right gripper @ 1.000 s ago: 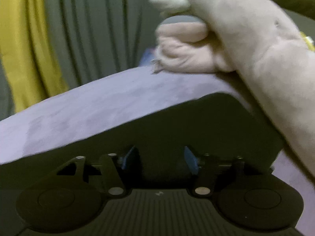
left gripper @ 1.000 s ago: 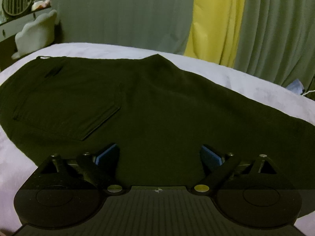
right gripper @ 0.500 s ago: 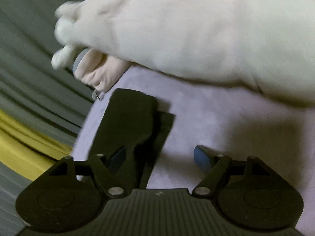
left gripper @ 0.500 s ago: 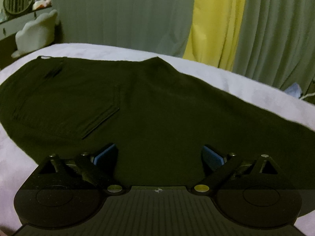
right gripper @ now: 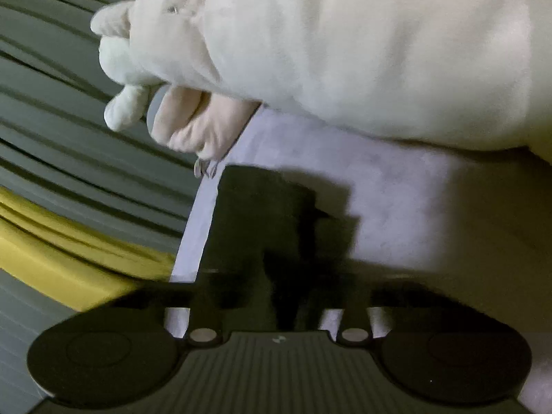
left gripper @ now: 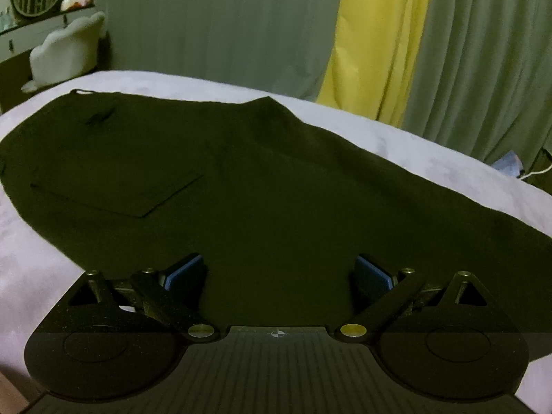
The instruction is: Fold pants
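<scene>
A pale lilac bed [left gripper: 396, 141] is covered toward 12 o'clock by dark pants [left gripper: 241, 186] laid flat. A plush toy [right gripper: 345, 45] is seen at 12 o'clock in the right view. The left gripper [left gripper: 278, 272] is held wide apart over the cloth, gripping nothing. The right gripper [right gripper: 276, 296] is blurred; a pant leg [right gripper: 262, 214] lies between its fingers, but their grip cannot be told.

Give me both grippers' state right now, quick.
Left gripper: open, fingers wide apart over the dark pants, gripping nothing.
Right gripper: appears shut on the pants leg; the picture is blurred.
</scene>
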### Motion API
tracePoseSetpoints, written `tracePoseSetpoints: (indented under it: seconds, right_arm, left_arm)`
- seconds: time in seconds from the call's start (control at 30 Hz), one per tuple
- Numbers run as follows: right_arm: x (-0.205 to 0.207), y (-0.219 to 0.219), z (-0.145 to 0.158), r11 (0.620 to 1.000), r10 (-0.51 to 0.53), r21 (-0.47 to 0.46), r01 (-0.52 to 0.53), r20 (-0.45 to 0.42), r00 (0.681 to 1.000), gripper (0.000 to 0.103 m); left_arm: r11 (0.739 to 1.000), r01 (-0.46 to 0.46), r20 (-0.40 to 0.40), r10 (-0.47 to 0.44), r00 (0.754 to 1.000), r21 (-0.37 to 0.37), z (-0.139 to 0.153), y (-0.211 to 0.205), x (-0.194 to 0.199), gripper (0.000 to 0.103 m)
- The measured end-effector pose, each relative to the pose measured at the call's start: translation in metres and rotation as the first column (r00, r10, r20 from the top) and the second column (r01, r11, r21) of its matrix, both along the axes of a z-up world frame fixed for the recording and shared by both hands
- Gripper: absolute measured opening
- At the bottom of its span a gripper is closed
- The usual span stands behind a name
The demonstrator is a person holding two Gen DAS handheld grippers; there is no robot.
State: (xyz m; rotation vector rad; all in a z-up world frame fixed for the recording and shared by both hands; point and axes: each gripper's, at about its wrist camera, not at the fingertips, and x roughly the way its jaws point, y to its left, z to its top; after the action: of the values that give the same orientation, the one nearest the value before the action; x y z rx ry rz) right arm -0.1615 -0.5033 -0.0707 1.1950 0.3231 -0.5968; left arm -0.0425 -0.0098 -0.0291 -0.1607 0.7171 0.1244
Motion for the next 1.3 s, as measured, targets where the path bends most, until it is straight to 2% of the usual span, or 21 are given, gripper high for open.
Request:
tracePoseSetpoints:
  seconds: [0.2,0.33,0.43,0.5,0.53,0.63,0.67,0.73,0.77,0.8,0.83,0.87,0.93,1.0,1.1,1.13,1.17,1.2,1.23,1.27,1.3]
  right_arm:
    - [0.008,0.007,0.000,0.998,0.039,-0.042,-0.041,-0.064,0.997,0.021]
    - [0.029,0.027,0.043,0.973,0.056,-0.213,-0.090,-0.160,0.986,0.013]
    - [0.054,0.071,0.097,0.894,0.141,-0.406,-0.191,-0.149,0.979,0.011]
    - [0.075,0.121,0.129,0.803,0.267,-0.516,-0.299,-0.137,0.954,0.012]
    - [0.085,0.147,0.140,0.747,0.330,-0.563,-0.354,-0.148,0.932,0.012]
    - [0.111,0.234,0.153,0.555,0.527,-0.656,-0.512,-0.199,0.826,0.015]
    - [0.118,0.266,0.148,0.483,0.584,-0.671,-0.563,-0.232,0.778,0.017]
    - [0.126,0.313,0.129,0.388,0.644,-0.667,-0.636,-0.298,0.705,0.025]
    - [0.131,0.333,0.114,0.347,0.676,-0.631,-0.694,-0.344,0.651,0.047]
    - [0.137,0.351,0.097,0.304,0.718,-0.556,-0.773,-0.400,0.570,0.071]
    - [0.139,0.363,0.084,0.284,0.742,-0.498,-0.819,-0.427,0.517,0.073]
    - [0.136,0.370,0.074,0.279,0.766,-0.461,-0.842,-0.422,0.485,0.073]
    - [0.127,0.369,0.070,0.303,0.801,-0.431,-0.850,-0.369,0.472,0.073]
    - [0.116,0.353,0.077,0.376,0.795,-0.428,-0.822,-0.307,0.524,0.073]
    - [0.104,0.311,0.081,0.541,0.721,-0.388,-0.747,-0.244,0.649,0.071]
    - [0.104,0.294,0.078,0.592,0.690,-0.354,-0.724,-0.242,0.682,0.065]
    - [0.106,0.276,0.072,0.635,0.660,-0.315,-0.705,-0.252,0.708,0.047]
    - [0.107,0.261,0.062,0.664,0.630,-0.282,-0.693,-0.289,0.721,0.039]
    - [0.105,0.252,0.051,0.681,0.599,-0.259,-0.685,-0.342,0.724,0.038]
    - [0.102,0.244,0.038,0.703,0.573,-0.237,-0.671,-0.369,0.731,0.026]
    - [0.097,0.233,0.029,0.768,0.550,-0.173,-0.617,-0.316,0.773,0.023]
  left_arm:
    - [1.000,0.005,0.008,-0.005,1.000,-0.008,0.001,0.002,0.000,0.099]
    - [1.000,0.003,0.036,-0.002,0.999,-0.027,0.004,0.003,-0.004,0.099]
    - [0.999,0.025,0.071,-0.023,0.997,-0.033,0.010,0.001,-0.009,0.099]
    - [0.999,0.038,0.089,-0.036,0.995,-0.032,0.014,-0.001,-0.013,0.099]
    - [0.999,0.042,0.095,-0.039,0.995,-0.032,0.016,-0.002,-0.015,0.099]
    - [0.998,0.030,0.110,-0.024,0.994,-0.055,0.021,0.004,-0.020,0.099]
    - [0.997,0.020,0.114,-0.012,0.993,-0.069,0.023,0.007,-0.021,0.099]
    - [0.994,-0.006,0.121,0.019,0.992,-0.105,0.026,0.017,-0.025,0.099]
    - [0.992,-0.017,0.121,0.031,0.992,-0.122,0.028,0.023,-0.026,0.099]
    - [0.990,-0.029,0.121,0.046,0.992,-0.139,0.029,0.028,-0.027,0.099]
    - [0.988,-0.037,0.122,0.056,0.991,-0.151,0.030,0.032,-0.029,0.099]
    - [0.985,-0.044,0.122,0.064,0.990,-0.165,0.030,0.036,-0.028,0.099]
    - [0.978,-0.044,0.111,0.068,0.992,-0.205,0.029,0.040,-0.028,0.099]
    - [0.974,-0.020,0.098,0.043,0.994,-0.224,0.028,0.038,-0.025,0.099]
    - [0.972,0.062,0.088,-0.043,0.995,-0.228,0.029,0.025,-0.019,0.099]
    - [0.969,0.096,0.088,-0.078,0.993,-0.226,0.030,0.019,-0.016,0.099]
    - [0.965,0.128,0.085,-0.111,0.990,-0.227,0.031,0.013,-0.013,0.099]
    - [0.959,0.156,0.083,-0.140,0.987,-0.236,0.033,0.007,-0.009,0.099]
    - [0.950,0.184,0.080,-0.169,0.982,-0.254,0.035,0.001,-0.007,0.099]
    - [0.938,0.207,0.076,-0.194,0.978,-0.278,0.037,-0.005,-0.002,0.099]
    - [0.924,0.226,0.069,-0.216,0.974,-0.308,0.038,-0.011,0.005,0.099]
